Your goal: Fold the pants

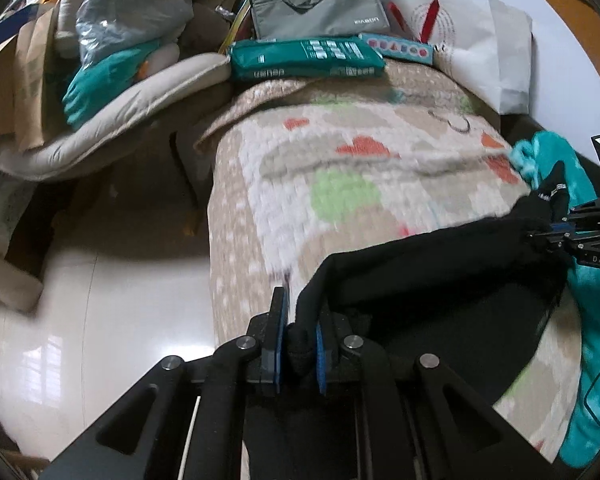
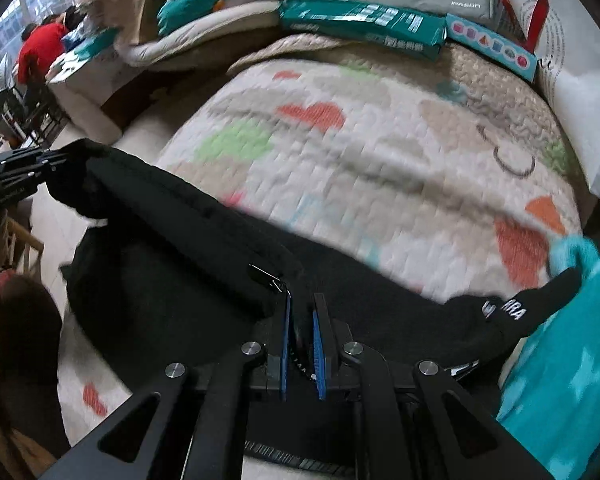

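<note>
We are cataloguing a quilted bed cover, cream and beige with red, green and orange patches, which is spreading across most of both views and carrying everything else listed here. We are seeing the black pants lying along its near edge, stretched between the two tools, with part of the cloth hanging over the side of the bed in the right wrist view. We are noting a turquoise fleece blanket lying just beside the pants at the right end, touching them. At the far end of the bed we are listing a grey laptop bag, a white paper bag with a red mark, a long teal package and a smaller light blue box beside it. We are holding the left gripper clamped on a bunched edge of the pants, the cloth sitting between its blue pads. We are holding the right gripper likewise pinched on black fabric, with a white-lettered band of the pants lying just to its right.
</note>
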A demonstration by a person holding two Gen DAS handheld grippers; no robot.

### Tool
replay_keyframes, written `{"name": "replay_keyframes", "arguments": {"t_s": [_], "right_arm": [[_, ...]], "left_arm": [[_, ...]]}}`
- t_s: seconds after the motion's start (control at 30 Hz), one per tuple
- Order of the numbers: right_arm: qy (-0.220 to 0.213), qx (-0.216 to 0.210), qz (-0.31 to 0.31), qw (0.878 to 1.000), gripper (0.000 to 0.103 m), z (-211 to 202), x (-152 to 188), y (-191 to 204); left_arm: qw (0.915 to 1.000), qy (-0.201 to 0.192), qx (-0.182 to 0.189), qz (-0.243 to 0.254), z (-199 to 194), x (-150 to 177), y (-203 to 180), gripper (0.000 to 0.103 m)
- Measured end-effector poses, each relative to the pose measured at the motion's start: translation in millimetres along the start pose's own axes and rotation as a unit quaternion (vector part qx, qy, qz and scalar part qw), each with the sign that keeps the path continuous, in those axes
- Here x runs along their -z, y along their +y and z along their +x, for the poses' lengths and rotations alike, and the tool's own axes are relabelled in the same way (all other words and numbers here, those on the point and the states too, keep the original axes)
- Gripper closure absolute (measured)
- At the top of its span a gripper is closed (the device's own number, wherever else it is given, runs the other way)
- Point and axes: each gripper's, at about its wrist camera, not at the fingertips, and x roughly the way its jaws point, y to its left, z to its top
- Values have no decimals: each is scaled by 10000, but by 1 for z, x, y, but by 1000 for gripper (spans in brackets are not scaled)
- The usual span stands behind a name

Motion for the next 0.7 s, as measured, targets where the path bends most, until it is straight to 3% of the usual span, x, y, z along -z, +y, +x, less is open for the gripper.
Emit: {"name": "replay_keyframes", "arguments": {"t_s": [0.13,0.23,0.4,0.53,0.63,0.7], "right_arm": [[270,5,-133,9995,92,2,39,20],[473,-2,-228,9986,92,5,62,33],[822,142,-367,9958,91,15,91,49],[1101,221,-387,9929,82,18,102,51],[1214,330,-450,9910,66,15,109,53],[1142,418,-463,9915,56,3,111,53]], "left_arm": [[9991,307,-221,179,-4,36,-15,91],[9945,766,-497,505,3,57,-29,91],[9749,1331,-1198,1324,9,90,-56,90],[9706,1544,-1245,1366,-3,105,-52,88],[9760,1598,-1014,1082,-19,112,-38,83],[9767,1632,-1080,885,-30,117,-24,82]]}}
